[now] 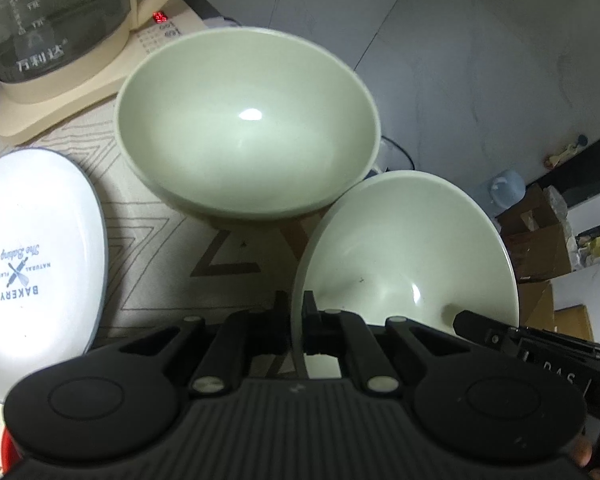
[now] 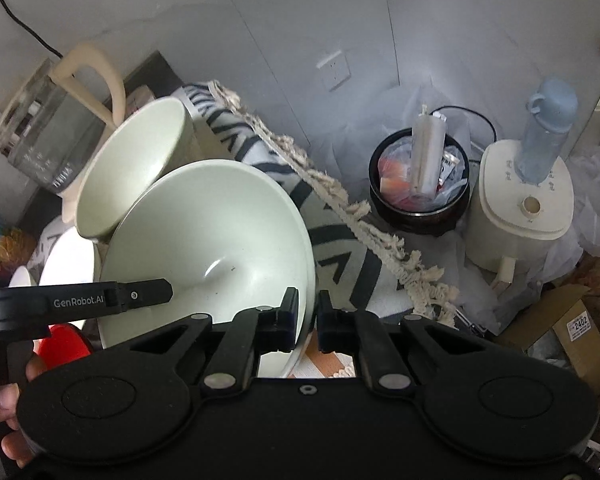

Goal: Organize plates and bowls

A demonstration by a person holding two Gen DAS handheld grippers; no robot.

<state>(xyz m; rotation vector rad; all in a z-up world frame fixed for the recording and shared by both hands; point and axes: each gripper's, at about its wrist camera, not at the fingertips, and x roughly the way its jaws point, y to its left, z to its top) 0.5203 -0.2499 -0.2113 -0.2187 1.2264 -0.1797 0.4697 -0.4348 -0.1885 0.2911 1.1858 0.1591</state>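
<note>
On the patterned cloth (image 1: 152,240) that covers the bench, the nearer pale green bowl (image 1: 408,252) serves as the landmark, and both tongs grip it at once. The left tongs (image 1: 297,320) are closed on its rim at the near left edge, one finger outside the wall and one inside. The right tongs (image 2: 309,312) pinch the same bowl (image 2: 212,248) at its near right rim, the thin wall caught between the two black pads, and the bowl sits tilted, with its right edge out over the fringed border (image 2: 364,220) of the cloth. In the left wrist view the tip of the right tongs reaches into the bowl from the lower right; in the right wrist view the left tongs, lettered GenRobot.AI, cross in front of the bowl from the left. Behind the gripped bowl and touching its rim stands a second green bowl (image 1: 246,120), upright on the cloth and empty. To the left of that pair lies a white oval plate (image 1: 36,264) printed with the word BAKERY. Beyond the second bowl, a glass kettle (image 1: 52,20) with a cream handle rests on its cream base. Off the bench, to the right of the gripped bowl, a dark bin (image 2: 420,188) and a cream appliance (image 2: 520,204) stand on the floor.
</note>
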